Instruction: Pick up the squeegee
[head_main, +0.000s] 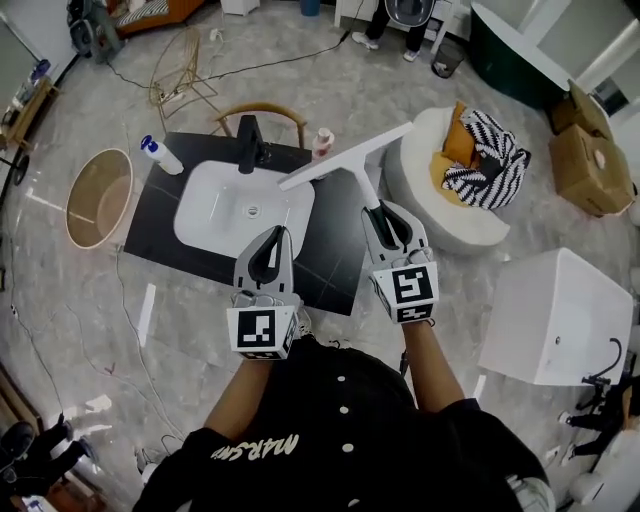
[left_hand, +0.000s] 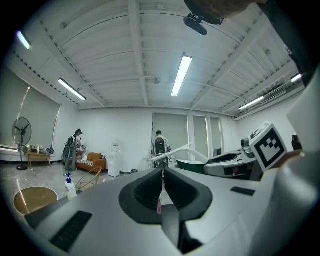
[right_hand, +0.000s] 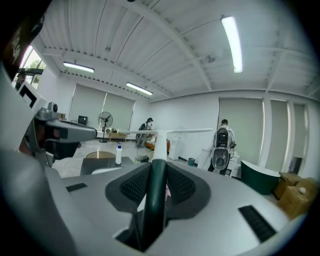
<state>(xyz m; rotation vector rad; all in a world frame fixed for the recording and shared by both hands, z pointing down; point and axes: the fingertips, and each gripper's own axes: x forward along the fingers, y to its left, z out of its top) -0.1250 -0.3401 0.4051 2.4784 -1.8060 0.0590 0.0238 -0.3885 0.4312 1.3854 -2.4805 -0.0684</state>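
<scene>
The squeegee (head_main: 346, 157) has a long white blade and a dark green handle. My right gripper (head_main: 383, 216) is shut on that handle and holds the squeegee up in the air above the right edge of the black counter (head_main: 168, 232). In the right gripper view the handle (right_hand: 156, 186) runs up between the pads to the white blade (right_hand: 165, 132), which lies level across the view. My left gripper (head_main: 275, 240) hangs beside it over the basin's front edge, its jaws together with nothing between them. The left gripper view shows the left gripper (left_hand: 163, 173) shut and the blade (left_hand: 176, 151) off to the right.
A white basin (head_main: 240, 208) with a black faucet (head_main: 249, 141) sits in the counter. A spray bottle (head_main: 161, 156) and a pink bottle (head_main: 322, 143) stand at its back edge. A round basket (head_main: 98, 197) is left, a white seat with cushions (head_main: 452, 205) right, a white cabinet (head_main: 556, 316) at the near right.
</scene>
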